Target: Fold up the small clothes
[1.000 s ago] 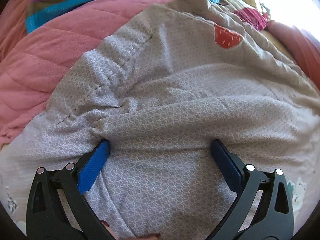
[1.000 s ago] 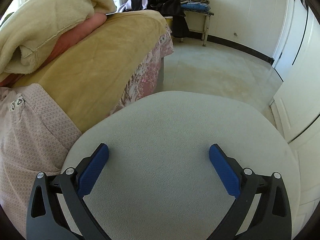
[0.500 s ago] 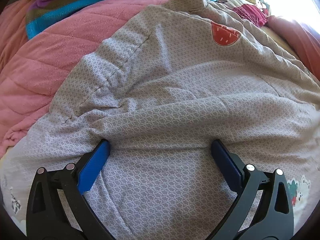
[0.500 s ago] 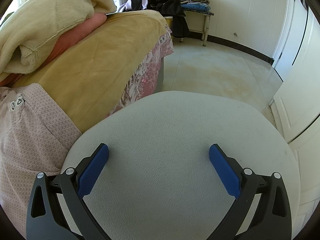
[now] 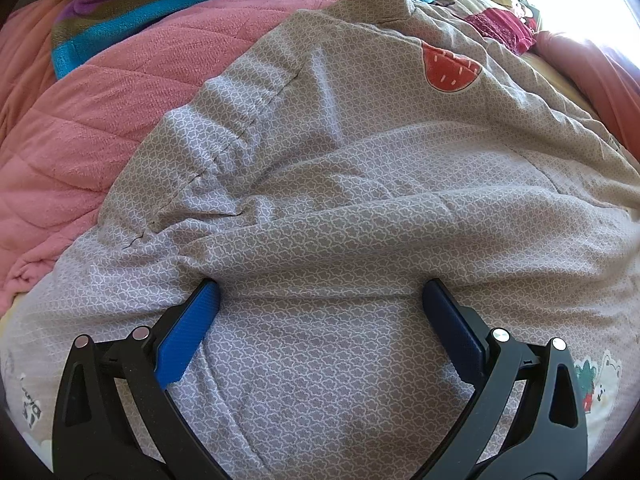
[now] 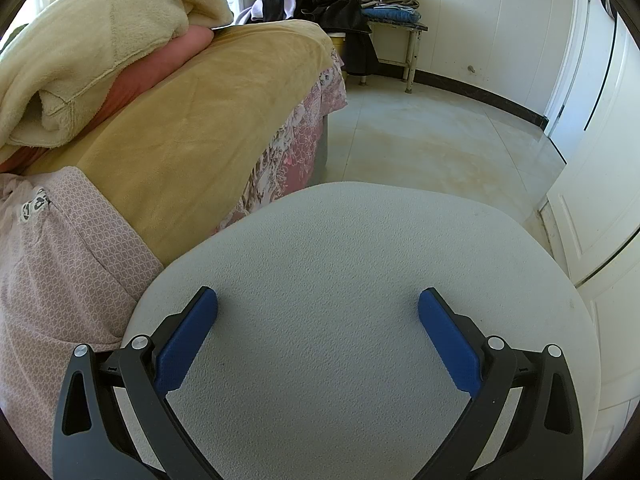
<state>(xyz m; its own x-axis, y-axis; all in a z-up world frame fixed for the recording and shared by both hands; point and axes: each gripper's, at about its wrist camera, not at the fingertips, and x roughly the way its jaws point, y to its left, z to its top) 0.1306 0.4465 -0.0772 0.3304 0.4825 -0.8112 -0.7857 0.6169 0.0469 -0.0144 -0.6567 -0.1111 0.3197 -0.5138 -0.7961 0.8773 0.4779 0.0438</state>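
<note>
Garment point(image 5: 360, 208), grey-beige with small white lattice print, is spread over a pink quilted cover point(image 5: 80, 128) on the bed and fills most of the left wrist view. A red watermelon-slice patch point(image 5: 450, 70) is seen on its upper part, a gathered seam point(image 5: 224, 152) on its left side, and a cartoon print point(image 5: 596, 380) near its lower right edge. A horizontal fold ridge is raised across the cloth just ahead of the fingertips. Left gripper point(image 5: 318, 300) is held wide open, blue pads pressed onto the fabric, nothing pinched between them. A striped purple-teal blanket point(image 5: 140, 12) is piled beyond the quilt.

Right gripper point(image 6: 318, 308) is also spread apart and empty, positioned over a white textured round surface point(image 6: 340, 260), apart from the clothing. The garment's edge point(image 6: 60, 264) is seen at the left of that view, lying on a tan blanket point(image 6: 200, 120). A cream fleece blanket point(image 6: 92, 48) is folded above it. Dark clothes point(image 6: 340, 0) are heaped on a bench by the far wall.
</note>
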